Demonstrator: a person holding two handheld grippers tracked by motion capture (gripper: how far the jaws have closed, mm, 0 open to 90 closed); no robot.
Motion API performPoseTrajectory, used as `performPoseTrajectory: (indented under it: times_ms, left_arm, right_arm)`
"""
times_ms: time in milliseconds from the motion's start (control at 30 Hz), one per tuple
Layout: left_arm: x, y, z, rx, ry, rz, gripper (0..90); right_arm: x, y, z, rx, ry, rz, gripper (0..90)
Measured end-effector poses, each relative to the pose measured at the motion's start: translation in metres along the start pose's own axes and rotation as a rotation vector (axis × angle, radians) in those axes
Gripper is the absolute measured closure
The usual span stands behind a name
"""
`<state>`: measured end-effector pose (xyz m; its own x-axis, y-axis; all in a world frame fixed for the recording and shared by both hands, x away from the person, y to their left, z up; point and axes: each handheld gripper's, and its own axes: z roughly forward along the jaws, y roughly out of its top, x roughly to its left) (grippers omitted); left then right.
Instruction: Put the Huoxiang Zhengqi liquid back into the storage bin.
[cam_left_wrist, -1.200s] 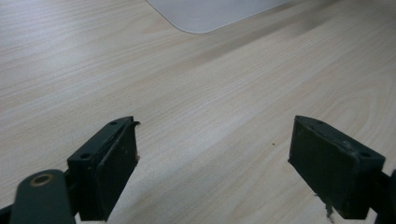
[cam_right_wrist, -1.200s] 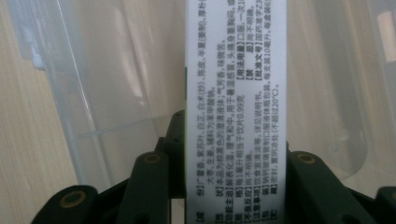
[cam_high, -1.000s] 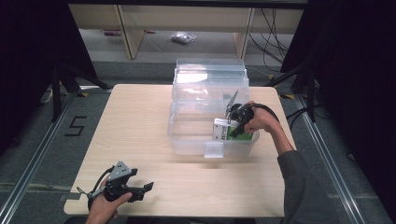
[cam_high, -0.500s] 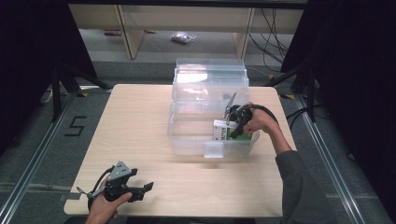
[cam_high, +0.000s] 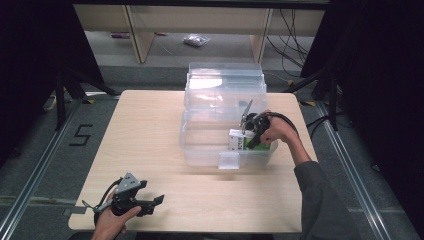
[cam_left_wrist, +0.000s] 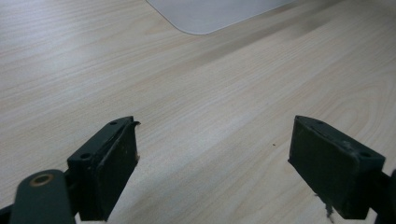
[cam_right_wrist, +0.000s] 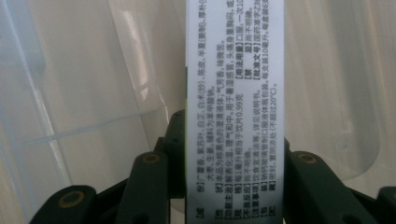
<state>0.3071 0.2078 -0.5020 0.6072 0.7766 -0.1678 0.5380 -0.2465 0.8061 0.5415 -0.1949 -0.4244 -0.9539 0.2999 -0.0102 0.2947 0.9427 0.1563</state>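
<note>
We have R gripper (cam_high: 246, 139) clamped on white-green box (cam_high: 236, 140), held low inside clear bin (cam_high: 200, 150), prob. to set it down. L gripper (cam_high: 150, 202) open, empty, parked near table (cam_high: 150, 125) edge.

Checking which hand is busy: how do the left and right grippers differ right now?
The left gripper rests low at the table's near edge; the right gripper reaches into the clear plastic bin. The left gripper's jaws stand wide apart with nothing between them; the right gripper's are clamped on a white printed box. Both are hand-held, with black jaws.
</note>
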Motion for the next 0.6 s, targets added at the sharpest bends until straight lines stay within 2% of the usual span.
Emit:
performPoseTrajectory:
  times_ms: [133, 233, 300, 333, 400, 433, 500, 600]
  left_arm:
    - [0.000, 0.000, 0.000, 0.004, -0.001, 0.001, 14.7]
    - [0.000, 0.000, 0.000, 0.001, 0.000, 0.001, 14.7]
    - [0.000, 0.000, 0.000, 0.000, -0.001, 0.001, 14.7]
    - [0.000, 0.000, 0.000, 0.002, 0.000, -0.001, 14.7]
    - [0.000, 0.000, 0.000, 0.004, 0.001, 0.000, 14.7]
    - [0.000, 0.000, 0.000, 0.002, -0.002, 0.002, 14.7]
    - [0.000, 0.000, 0.000, 0.003, -0.002, 0.003, 14.7]
    - [0.000, 0.000, 0.000, 0.001, -0.001, 0.000, 14.7]
  right_arm:
    - [-0.001, 0.000, 0.001, -0.003, 0.004, -0.017, 63.9]
    - [0.000, 0.000, 0.001, 0.007, 0.008, -0.006, 63.2]
    - [0.000, 0.001, 0.000, 0.003, 0.008, 0.004, 62.3]
    - [-0.001, 0.001, -0.001, -0.008, 0.009, -0.008, 62.1]
    - [0.000, 0.001, -0.005, -0.006, 0.011, 0.007, 61.2]
    - [0.001, 0.001, -0.009, -0.032, 0.011, 0.010, 58.7]
    - [0.001, 0.001, -0.011, -0.030, 0.010, 0.017, 57.5]
    - [0.003, 0.000, -0.016, -0.063, 0.007, 0.039, 53.0]
